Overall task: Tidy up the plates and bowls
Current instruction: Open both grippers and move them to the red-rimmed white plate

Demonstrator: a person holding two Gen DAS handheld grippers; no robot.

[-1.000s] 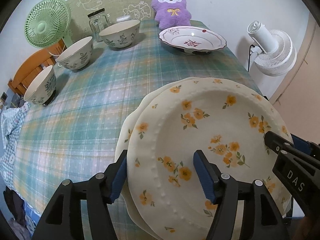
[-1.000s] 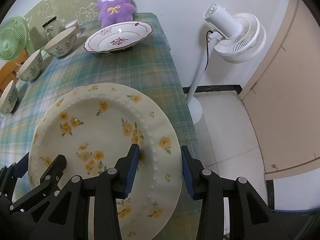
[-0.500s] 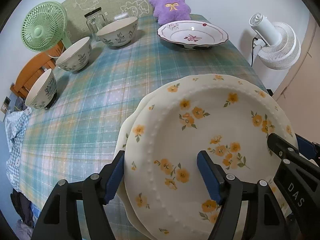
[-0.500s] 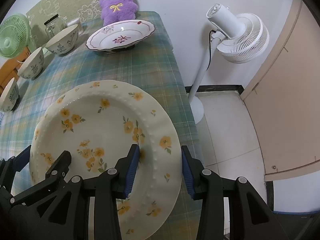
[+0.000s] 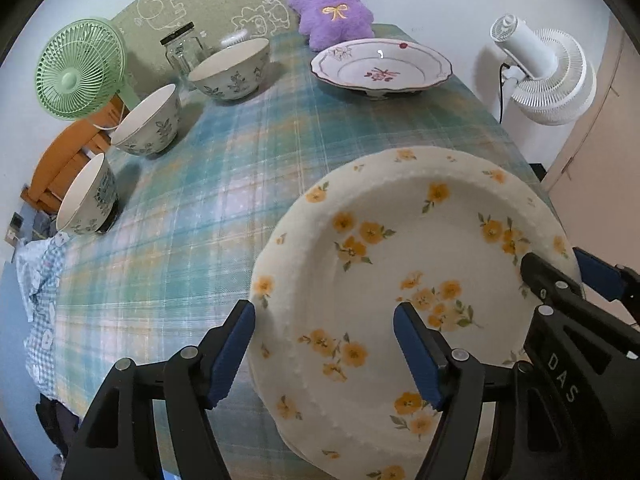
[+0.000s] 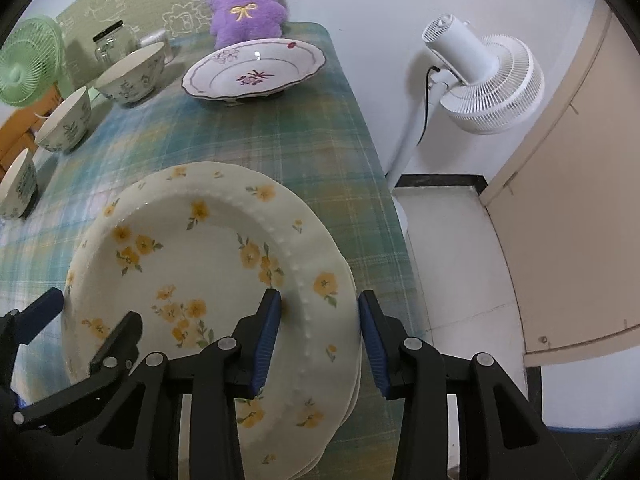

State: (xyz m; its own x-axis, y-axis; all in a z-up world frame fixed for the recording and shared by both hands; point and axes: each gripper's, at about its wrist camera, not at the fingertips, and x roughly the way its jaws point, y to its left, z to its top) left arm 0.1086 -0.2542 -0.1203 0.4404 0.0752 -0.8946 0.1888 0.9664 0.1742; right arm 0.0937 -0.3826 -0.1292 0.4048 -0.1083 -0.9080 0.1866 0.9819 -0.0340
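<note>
A stack of cream plates with yellow flowers [image 5: 400,220] [image 6: 192,248] lies at the near right corner of the plaid table [image 5: 240,160]. My left gripper [image 5: 322,312] straddles the stack's left rim, open, its left pad just clear of the edge. My right gripper [image 6: 320,298] is shut on the top plate's right rim, one pad in the well and one outside. Each gripper shows in the other view: right gripper [image 5: 564,272], left gripper [image 6: 80,320]. Three patterned bowls [image 5: 230,68] [image 5: 148,126] [image 5: 88,196] stand along the left. A pink-flowered plate [image 5: 380,66] sits at the far end.
A purple plush toy [image 5: 332,4], a glass jar [image 5: 180,48] and a green desk fan [image 5: 76,68] line the back of the table. A white floor fan [image 6: 480,80] stands off the table's right edge. A wooden chair [image 5: 60,160] is at the left.
My left gripper's jaws have widened a little off the plate's rim. The top plate now lies more squarely over the one beneath. The right gripper's hold looks unchanged.
</note>
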